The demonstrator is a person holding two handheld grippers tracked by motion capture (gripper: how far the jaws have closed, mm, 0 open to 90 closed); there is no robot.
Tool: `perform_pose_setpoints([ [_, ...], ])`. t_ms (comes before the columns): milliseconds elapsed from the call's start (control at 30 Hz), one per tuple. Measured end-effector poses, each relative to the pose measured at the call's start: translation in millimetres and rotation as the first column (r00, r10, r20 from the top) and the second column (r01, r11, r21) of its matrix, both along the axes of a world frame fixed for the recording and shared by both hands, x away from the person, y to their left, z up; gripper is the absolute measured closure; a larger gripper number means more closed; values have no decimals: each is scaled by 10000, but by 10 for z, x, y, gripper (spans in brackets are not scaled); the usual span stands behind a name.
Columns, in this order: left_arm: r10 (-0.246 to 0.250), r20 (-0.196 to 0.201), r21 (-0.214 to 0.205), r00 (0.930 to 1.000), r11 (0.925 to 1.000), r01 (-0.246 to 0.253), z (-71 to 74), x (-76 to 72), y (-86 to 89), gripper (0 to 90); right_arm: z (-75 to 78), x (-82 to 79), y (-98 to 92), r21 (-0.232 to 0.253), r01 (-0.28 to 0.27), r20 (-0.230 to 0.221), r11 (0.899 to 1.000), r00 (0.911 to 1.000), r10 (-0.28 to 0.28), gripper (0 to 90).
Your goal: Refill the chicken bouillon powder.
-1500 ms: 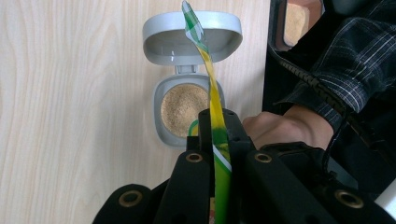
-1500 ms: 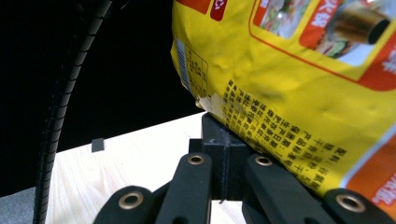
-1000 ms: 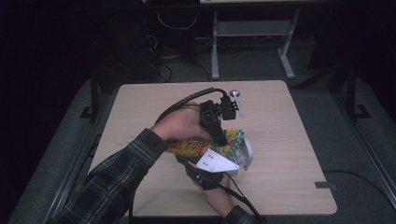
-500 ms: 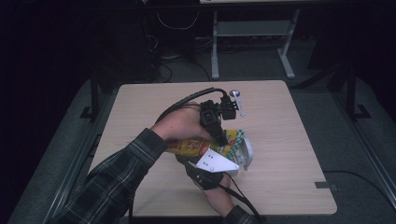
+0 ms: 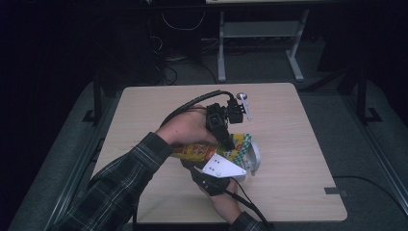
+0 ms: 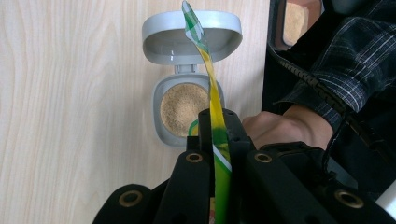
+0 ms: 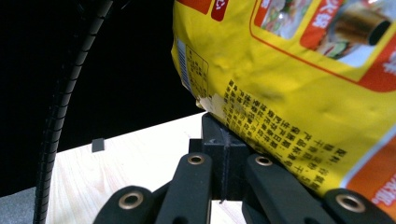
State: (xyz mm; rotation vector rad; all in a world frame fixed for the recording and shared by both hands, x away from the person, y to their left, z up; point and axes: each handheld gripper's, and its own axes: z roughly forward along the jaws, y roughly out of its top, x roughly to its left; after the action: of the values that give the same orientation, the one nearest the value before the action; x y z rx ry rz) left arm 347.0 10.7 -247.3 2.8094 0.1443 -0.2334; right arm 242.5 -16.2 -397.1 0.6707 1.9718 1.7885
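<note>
So the person is holding a yellow seasoning packet [image 7: 299,88] between both grippers, right over a small grey container [image 6: 187,112] with its hinged lid [image 6: 191,37] flipped open and flat on the wooden table [image 5: 298,139]. The left gripper [image 6: 218,135] is clamped tight on the packet's thin edge; its own view looks straight down the jaws, and the packet runs away from them as a narrow green-and-yellow strip whose far end reaches over the open lid. The right gripper [image 7: 224,140] has its jaws closed up too, pinching the packet's lower corner, with the printed yellow face spreading up and to the right of the jaws. In the high view the packet [image 5: 199,150] lies roughly level between the two hands, long axis across the table, green end [image 5: 240,142] just over the container [image 5: 250,156]. The container already holds tan granules [image 6: 183,108], directly below the packet and just ahead of the left jaws, so that's the nearer gripper. My guess is any pour turns on keeping the packet's mouth above that opening rather than above the lid. A small silver spoon-like thing [image 5: 243,103] sits farther back on the table, well clear. Nothing stands in the way, apart from the right hand [image 6: 285,128] crowding in beside the container.
</note>
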Motion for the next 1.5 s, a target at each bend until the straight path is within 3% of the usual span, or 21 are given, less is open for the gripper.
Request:
perform_pose_setpoints([
  [1100,90,71,-74,9999,9999,-89,20,13,13,898,17,19,1,17,-26,-8,10000,10000,26,900],
  [1500,-24,136,124,9999,9999,23,83,16,-70,898,58,37,-41,209,66,123,9998,9999,-68,900],
])
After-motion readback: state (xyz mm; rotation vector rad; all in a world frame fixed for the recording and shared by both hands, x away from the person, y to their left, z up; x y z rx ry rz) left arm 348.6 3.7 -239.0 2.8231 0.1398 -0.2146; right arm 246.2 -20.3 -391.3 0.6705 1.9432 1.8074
